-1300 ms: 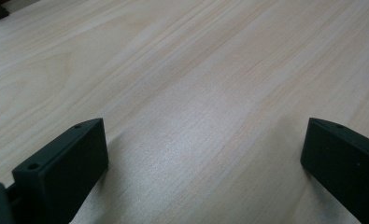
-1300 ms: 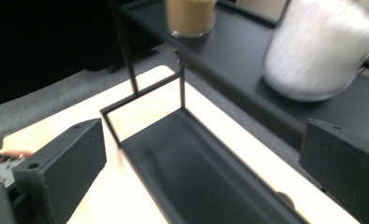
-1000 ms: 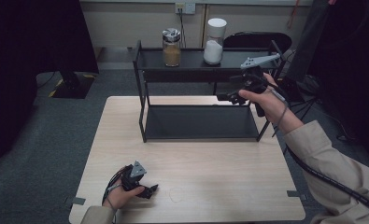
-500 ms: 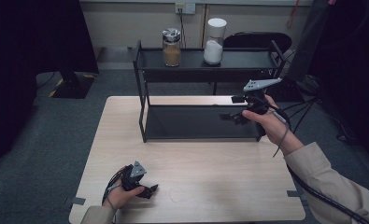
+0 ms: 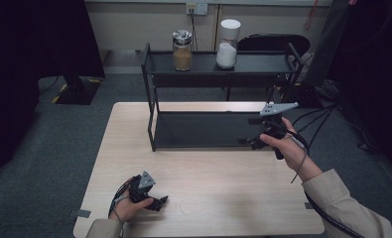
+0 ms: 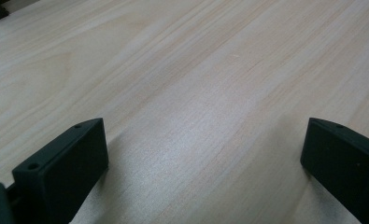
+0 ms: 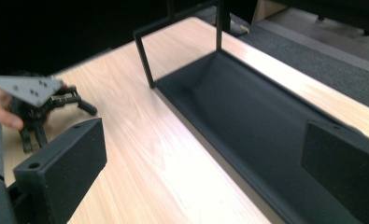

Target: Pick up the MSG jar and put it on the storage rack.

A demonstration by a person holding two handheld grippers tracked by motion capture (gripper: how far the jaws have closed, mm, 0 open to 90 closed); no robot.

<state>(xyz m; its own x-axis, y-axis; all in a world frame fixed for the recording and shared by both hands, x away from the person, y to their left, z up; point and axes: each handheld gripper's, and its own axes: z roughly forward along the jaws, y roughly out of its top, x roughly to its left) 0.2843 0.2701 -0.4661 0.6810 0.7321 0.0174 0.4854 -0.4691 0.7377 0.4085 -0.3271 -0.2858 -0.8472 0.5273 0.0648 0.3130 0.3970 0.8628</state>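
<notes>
A black two-tier rack (image 5: 218, 79) stands at the back of the light wood table (image 5: 223, 198). Its top shelf carries a jar of brown powder (image 5: 182, 50) and a taller white-lidded jar of white powder (image 5: 228, 44). My right gripper (image 5: 250, 131) hovers open at the right end of the rack's lower shelf (image 5: 203, 130), jaws pointing left along it. In the right gripper view the wide-apart jaws (image 7: 203, 154) frame that dark shelf (image 7: 247, 121), with nothing between them. My left gripper (image 5: 159, 202) rests open on the table's front left, bare wood between its jaws (image 6: 203, 154).
A dark chair (image 5: 273, 42) stands behind the rack. Black cables (image 5: 322, 116) trail off the table's right side. Grey carpet (image 5: 74, 129) surrounds the table. The left gripper's grey plate (image 7: 25, 88) and the hand holding it appear at the left of the right gripper view.
My right gripper has come down from beside the top shelf's right end to the level of the lower shelf. The left gripper has stayed put.
</notes>
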